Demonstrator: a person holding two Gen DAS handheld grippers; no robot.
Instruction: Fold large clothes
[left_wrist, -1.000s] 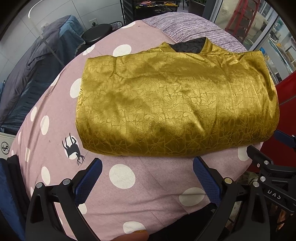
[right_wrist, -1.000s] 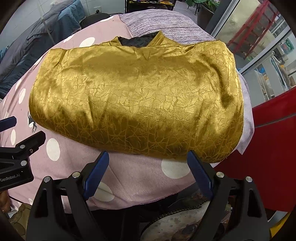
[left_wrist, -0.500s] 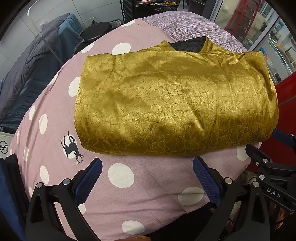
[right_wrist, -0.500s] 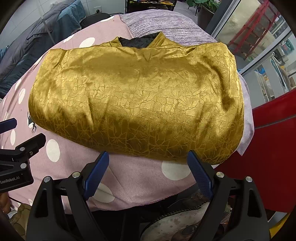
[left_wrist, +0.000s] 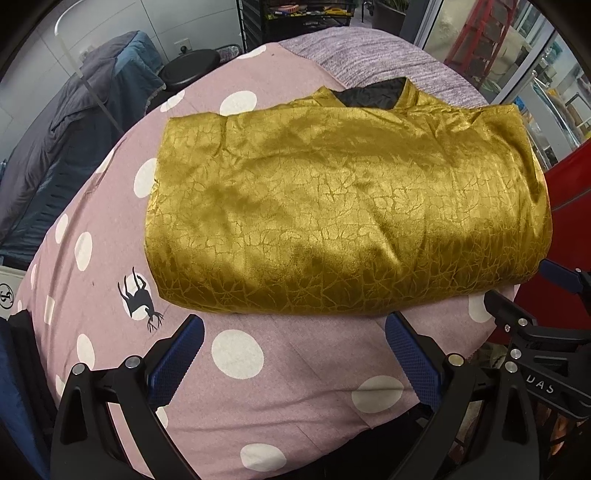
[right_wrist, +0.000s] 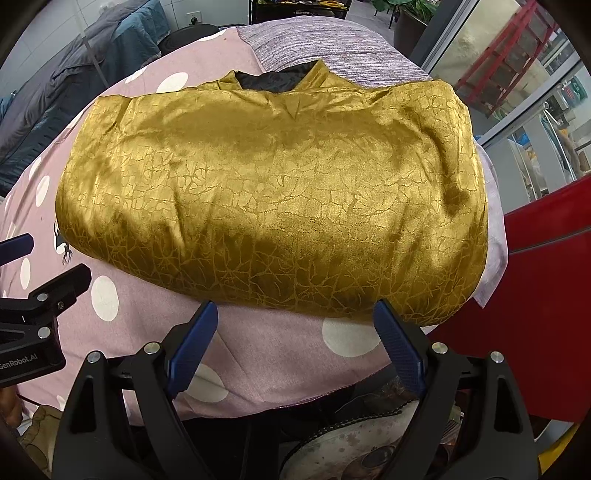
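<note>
left gripper (left_wrist: 293, 345): fingers spread, empty, bottom of frame | gold garment (left_wrist: 343, 218): folded, frame centre on dotted sheet (left_wrist: 236, 391) | right gripper (right_wrist: 295, 334): fingers spread, empty | advice: pinch both near-edge corners evenly, lift together, keep slippery layers aligned

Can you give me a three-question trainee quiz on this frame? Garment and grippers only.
1. True or false: the left gripper is clamped on the gold garment.
2. Which colour shows inside the garment's collar opening? A) white B) black C) red
3. Fill in: the garment lies on a pink cloth printed with white ____.

Key
1. False. Both its jaws and those of the right gripper stand open, short of the near folded edge.
2. B
3. dots
</note>
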